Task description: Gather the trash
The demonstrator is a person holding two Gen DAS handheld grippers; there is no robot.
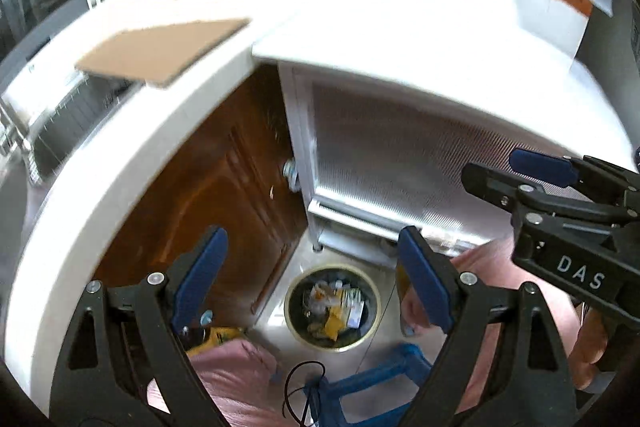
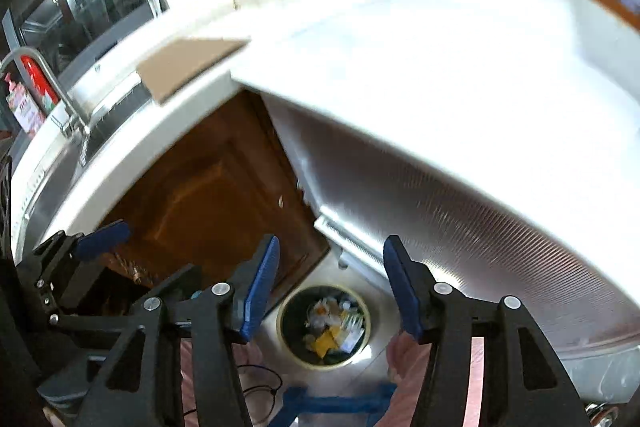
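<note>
A round trash bin [image 1: 332, 307] with a cream rim stands on the floor, holding crumpled paper and yellow wrappers; it also shows in the right wrist view [image 2: 325, 327]. My left gripper [image 1: 316, 279] is open and empty, high above the bin. My right gripper [image 2: 332, 291] is open and empty too, also above the bin. The right gripper [image 1: 560, 195] shows at the right of the left wrist view. The left gripper [image 2: 80, 259] shows at the left of the right wrist view. A flat brown cardboard piece [image 1: 160, 53] lies on the white counter, seen also in the right wrist view [image 2: 188, 65].
A white counter [image 1: 120, 163] curves over a brown cabinet door [image 1: 208, 183]. A white appliance with a ribbed front [image 1: 420, 163] stands to the right. A sink with a faucet [image 2: 60, 95] is at the left. Blue stool legs [image 1: 368, 379] and a black cable [image 1: 300, 387] lie below.
</note>
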